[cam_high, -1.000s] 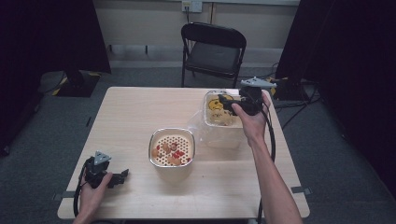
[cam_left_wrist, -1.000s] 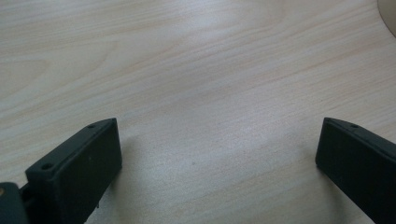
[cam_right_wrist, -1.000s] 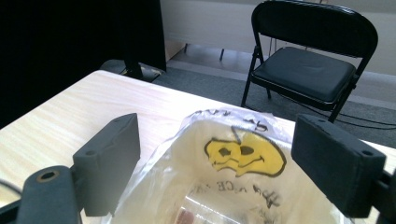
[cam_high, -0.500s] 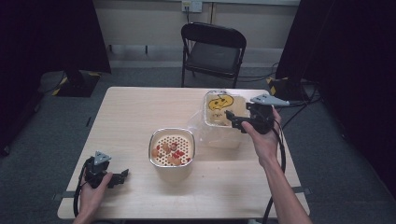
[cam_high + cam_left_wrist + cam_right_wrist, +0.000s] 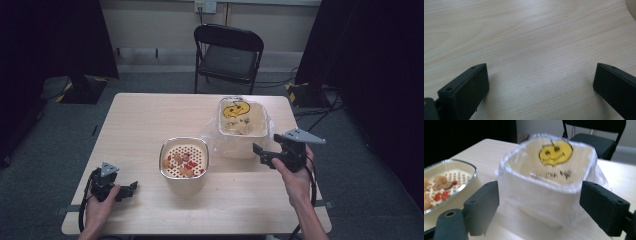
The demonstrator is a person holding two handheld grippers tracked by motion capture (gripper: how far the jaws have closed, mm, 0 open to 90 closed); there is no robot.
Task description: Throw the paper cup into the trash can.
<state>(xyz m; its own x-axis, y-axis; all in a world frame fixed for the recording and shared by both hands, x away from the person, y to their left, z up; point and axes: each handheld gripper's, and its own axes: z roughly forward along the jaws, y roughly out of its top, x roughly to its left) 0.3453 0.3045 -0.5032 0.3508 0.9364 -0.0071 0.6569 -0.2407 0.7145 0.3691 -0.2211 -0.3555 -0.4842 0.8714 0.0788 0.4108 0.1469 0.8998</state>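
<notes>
Pale wooden desk (image 5: 145,120) in a dim room, with a black folding chair (image 5: 227,50) behind its far edge.

Toward the far right of the desk: a white tub (image 5: 242,130) lined with a clear plastic bag bearing a yellow smiley (image 5: 235,108). Just beside it, nearer the middle: a metal-rimmed colander bowl (image 5: 184,165) holding orange and red food scraps (image 5: 182,161).

At the tub's near right corner: the right gripper (image 5: 264,155), held above the desk and aimed at the tub, fingers spread wide with nothing between them. In the right gripper view, framing the tub's front wall (image 5: 541,195) without touching it; slightly blurred, so exact clearance hard to judge.

At the near left corner: the left gripper (image 5: 127,189), low over bare wood and well apart from both containers, fingers (image 5: 466,87) wide and empty.

Judged step: closing in on the tub to take hold of it.

To do it well:
- Keep the fingers wide until the rim sits squarely between them.
- Pinch wall and liner together, not loose film alone, which would probably slip or tear.
- Approach level and squeeze gently, since a thin wall may flex.
- Avoid nudging the colander bowl close on the left.
</notes>
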